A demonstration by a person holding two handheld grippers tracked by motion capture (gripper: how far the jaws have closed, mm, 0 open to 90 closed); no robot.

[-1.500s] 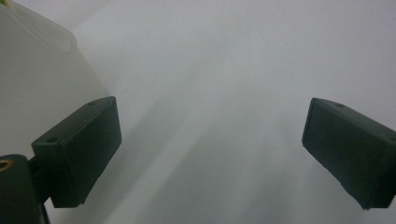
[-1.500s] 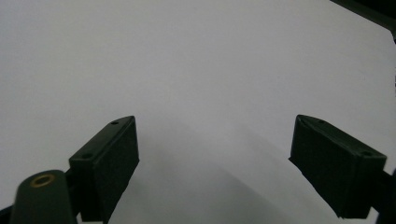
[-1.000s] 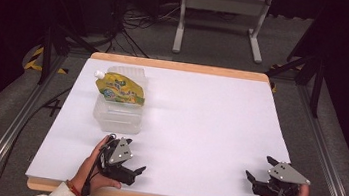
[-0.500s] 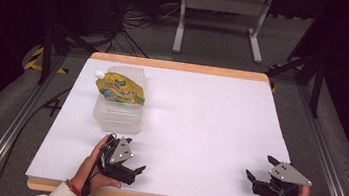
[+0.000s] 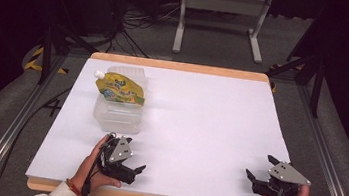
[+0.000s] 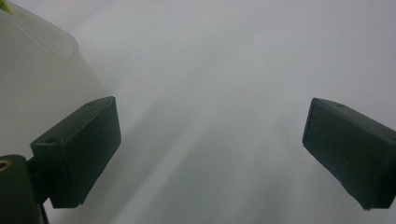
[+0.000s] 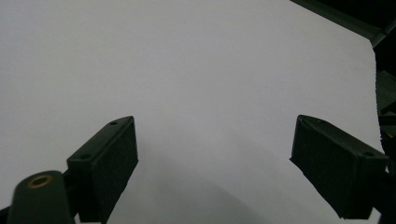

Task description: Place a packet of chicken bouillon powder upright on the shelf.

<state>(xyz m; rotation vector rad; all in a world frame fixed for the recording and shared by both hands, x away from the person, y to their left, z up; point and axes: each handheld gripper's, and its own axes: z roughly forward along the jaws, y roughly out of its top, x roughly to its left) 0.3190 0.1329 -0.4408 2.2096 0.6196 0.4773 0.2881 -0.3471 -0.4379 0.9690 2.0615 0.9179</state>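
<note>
Nothing has moved: left gripper (image 5: 130, 164) and right gripper (image 5: 257, 174) rest wide open, empty.

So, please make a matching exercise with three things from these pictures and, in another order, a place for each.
Things:
1. yellow pouch
2. clear container
3. right gripper

Places:
A. near right corner of the table
B. lying on the container
C. far left of the table, under the pouch

Pairs: 1-B, 2-C, 3-A
</note>
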